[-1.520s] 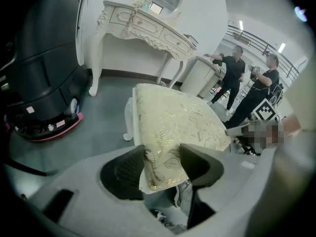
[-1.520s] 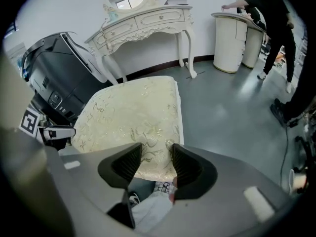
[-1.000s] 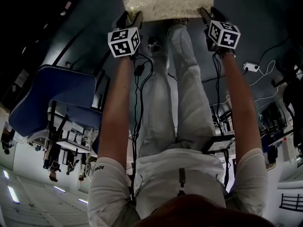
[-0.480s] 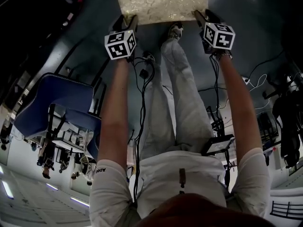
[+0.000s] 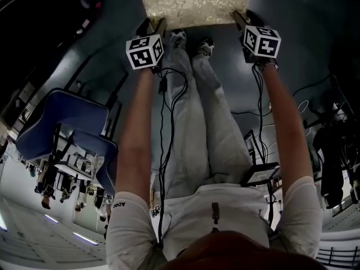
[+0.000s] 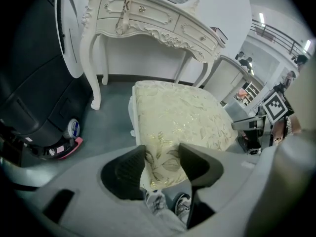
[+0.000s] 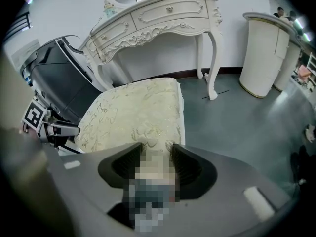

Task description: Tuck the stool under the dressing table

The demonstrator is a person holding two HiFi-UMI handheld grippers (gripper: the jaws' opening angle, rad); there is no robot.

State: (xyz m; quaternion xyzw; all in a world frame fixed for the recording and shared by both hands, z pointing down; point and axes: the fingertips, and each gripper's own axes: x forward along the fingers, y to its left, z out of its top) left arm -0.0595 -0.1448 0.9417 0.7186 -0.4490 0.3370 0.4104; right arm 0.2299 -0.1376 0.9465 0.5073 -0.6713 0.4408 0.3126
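Stool (image 5: pixel 191 4) corners are clamped, 1 each, by left gripper (image 6: pixel 162 163) and right gripper (image 7: pixel 155 154). Dressing table (image 6: pixel 148 19) is seen beyond. Sleeve (image 5: pixel 121 207) print cannot be read.

The cream rectangular cloth-covered stool (image 6: pixel 177 117) is showing a woven cover, and its gold leaf pattern is catching the light with a soft sheen. The grey plastic left gripper (image 6: pixel 162 154) is looking smooth and matt, its black pads (image 6: pixel 123 174) finely ribbed and rubbery. The grey plastic right gripper (image 7: pixel 157 154) is looking just the same. The cream carved dressing table (image 6: pixel 148 19) is gleaming under a smooth painted finish, while the dark grey floor (image 6: pixel 111 107) is lying smooth and dull.
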